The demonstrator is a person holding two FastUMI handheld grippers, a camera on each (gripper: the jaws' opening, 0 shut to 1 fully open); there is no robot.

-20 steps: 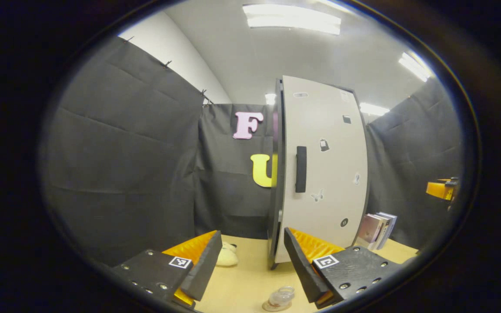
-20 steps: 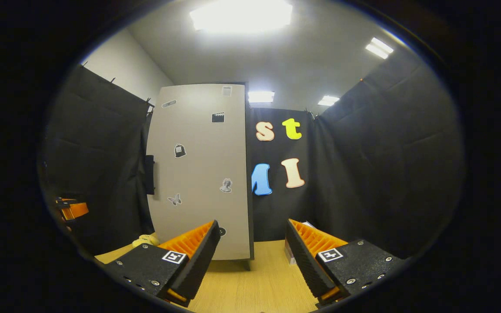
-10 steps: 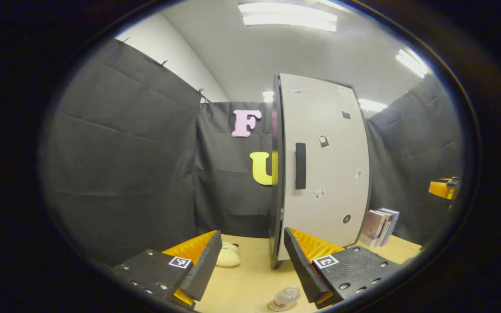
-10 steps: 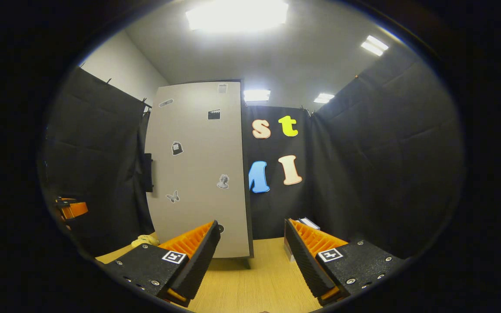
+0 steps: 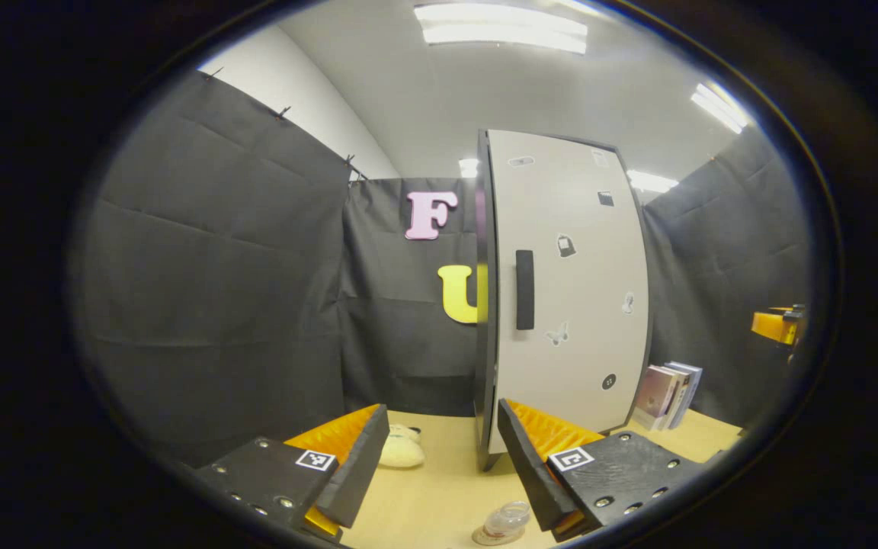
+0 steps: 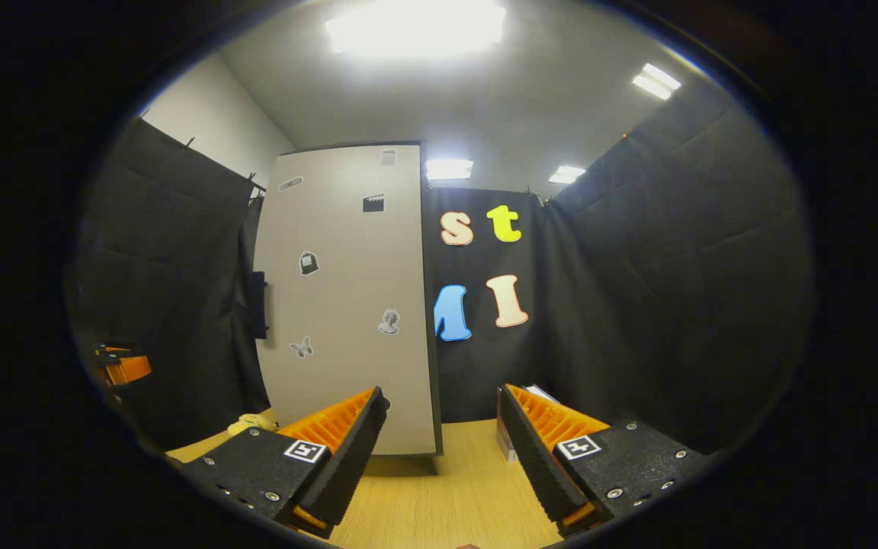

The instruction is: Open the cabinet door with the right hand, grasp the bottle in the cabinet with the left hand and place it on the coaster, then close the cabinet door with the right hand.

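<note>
Cabinet (image 5: 568,305) upright on counter (image 5: 439,488), door (image 6: 347,305) closed, dark handle (image 5: 524,290) on door's left edge. Left tool (image 5: 443,469) spread, empty, low in front of cabinet. Right tool (image 6: 439,450) spread, empty, near cabinet's right corner. Coaster (image 5: 488,536) w/ clear glass item (image 5: 505,518) on it, just in front of cabinet. Books (image 5: 668,395) right of cabinet; pale plush (image 5: 401,450) left. Bottle location: can't tell.
</note>
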